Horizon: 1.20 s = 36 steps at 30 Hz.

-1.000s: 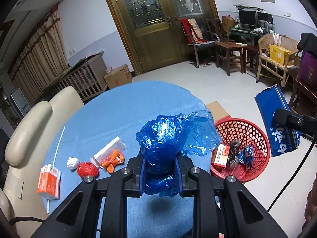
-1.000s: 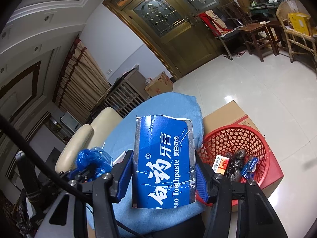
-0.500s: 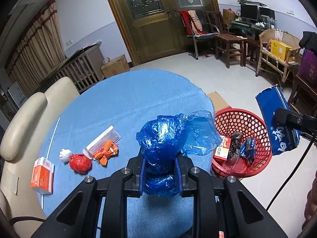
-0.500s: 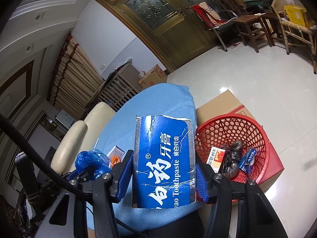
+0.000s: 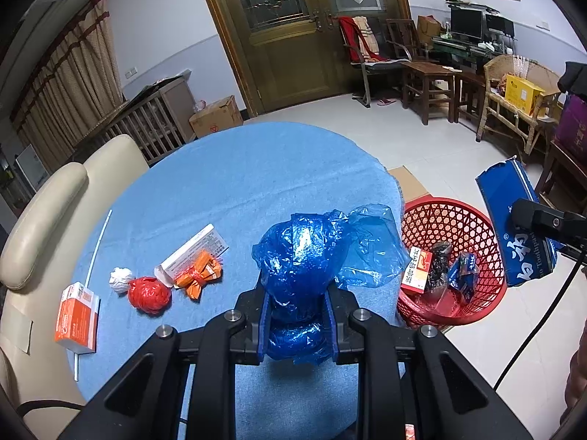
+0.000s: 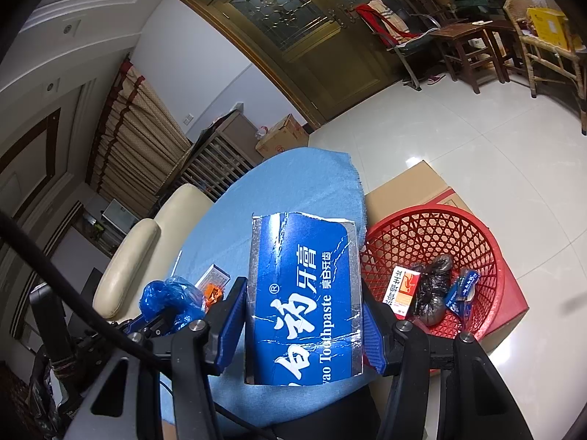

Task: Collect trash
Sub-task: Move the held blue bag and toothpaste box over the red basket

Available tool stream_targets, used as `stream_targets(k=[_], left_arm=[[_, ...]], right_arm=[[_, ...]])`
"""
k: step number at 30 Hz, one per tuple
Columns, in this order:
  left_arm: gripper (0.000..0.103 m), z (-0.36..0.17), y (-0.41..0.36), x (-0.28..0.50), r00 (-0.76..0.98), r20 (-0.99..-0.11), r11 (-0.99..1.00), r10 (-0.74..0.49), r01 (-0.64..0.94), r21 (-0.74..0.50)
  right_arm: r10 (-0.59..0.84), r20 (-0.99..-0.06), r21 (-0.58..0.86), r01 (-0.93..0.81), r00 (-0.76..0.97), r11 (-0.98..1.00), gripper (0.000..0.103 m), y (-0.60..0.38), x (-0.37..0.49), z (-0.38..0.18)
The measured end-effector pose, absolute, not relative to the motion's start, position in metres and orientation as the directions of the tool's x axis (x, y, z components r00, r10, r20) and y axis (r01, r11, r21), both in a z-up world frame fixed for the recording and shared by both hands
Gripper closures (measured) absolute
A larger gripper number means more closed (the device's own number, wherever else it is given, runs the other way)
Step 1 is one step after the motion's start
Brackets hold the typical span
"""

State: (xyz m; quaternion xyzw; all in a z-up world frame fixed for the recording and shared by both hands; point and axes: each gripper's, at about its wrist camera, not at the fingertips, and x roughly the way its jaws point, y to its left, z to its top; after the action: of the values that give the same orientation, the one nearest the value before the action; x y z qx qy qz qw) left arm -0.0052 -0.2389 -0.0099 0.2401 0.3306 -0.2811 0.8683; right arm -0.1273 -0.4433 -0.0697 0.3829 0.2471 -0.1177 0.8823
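Note:
My left gripper (image 5: 295, 304) is shut on a crumpled blue plastic bag (image 5: 304, 253) and holds it above the right part of the blue-clothed round table (image 5: 227, 183). My right gripper (image 6: 302, 315) is shut on a torn blue toothpaste box (image 6: 304, 304), held above the table edge beside the red mesh basket (image 6: 433, 227). The box also shows in the left wrist view (image 5: 517, 220), over the basket's (image 5: 451, 220) right rim. The basket holds a small carton, a black bag and a blue wrapper.
On the table's left lie an orange box (image 5: 77, 315), a red ball of plastic (image 5: 148, 293), a white wad (image 5: 119, 278), an orange wrapper (image 5: 200, 278) and a white box (image 5: 194, 253). A cream chair (image 5: 44, 220) stands left. A cardboard box (image 6: 403, 187) lies under the basket.
Both grippers have kept their loads and shifted only slightly; the view has drifted a little, with table and basket showing slightly lower and nearer.

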Motion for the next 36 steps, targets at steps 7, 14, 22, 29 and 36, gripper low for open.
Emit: stream_targets(k=[7, 14, 22, 29, 36], left_arm=[[0.077, -0.010, -0.235, -0.004, 0.626, -0.708, 0.736, -0.327, 0.639, 0.225], [0.077, -0.014, -0.234, -0.001, 0.620, -0.717, 0.743, -0.320, 0.633, 0.216], [0.077, -0.016, -0.229, 0.003, 0.615, -0.724, 0.750, -0.312, 0.627, 0.210], [0.077, -0.017, -0.231, 0.001, 0.617, -0.723, 0.747, -0.312, 0.629, 0.214], [0.077, -0.013, -0.230, 0.001, 0.625, -0.715, 0.750, -0.314, 0.625, 0.217]], right_arm=[[-0.015, -0.528, 0.611, 0.393, 0.849, 0.687, 0.044, -0.439, -0.123, -0.070], [-0.008, -0.536, 0.610, 0.394, 0.844, 0.688, 0.044, -0.438, -0.118, -0.073], [-0.027, -0.540, 0.601, 0.408, 0.841, 0.687, 0.044, -0.443, -0.116, -0.072], [-0.066, -0.531, 0.615, 0.439, 0.845, 0.655, 0.044, -0.457, -0.130, -0.072], [-0.043, -0.528, 0.622, 0.420, 0.848, 0.660, 0.044, -0.452, -0.127, -0.072]])
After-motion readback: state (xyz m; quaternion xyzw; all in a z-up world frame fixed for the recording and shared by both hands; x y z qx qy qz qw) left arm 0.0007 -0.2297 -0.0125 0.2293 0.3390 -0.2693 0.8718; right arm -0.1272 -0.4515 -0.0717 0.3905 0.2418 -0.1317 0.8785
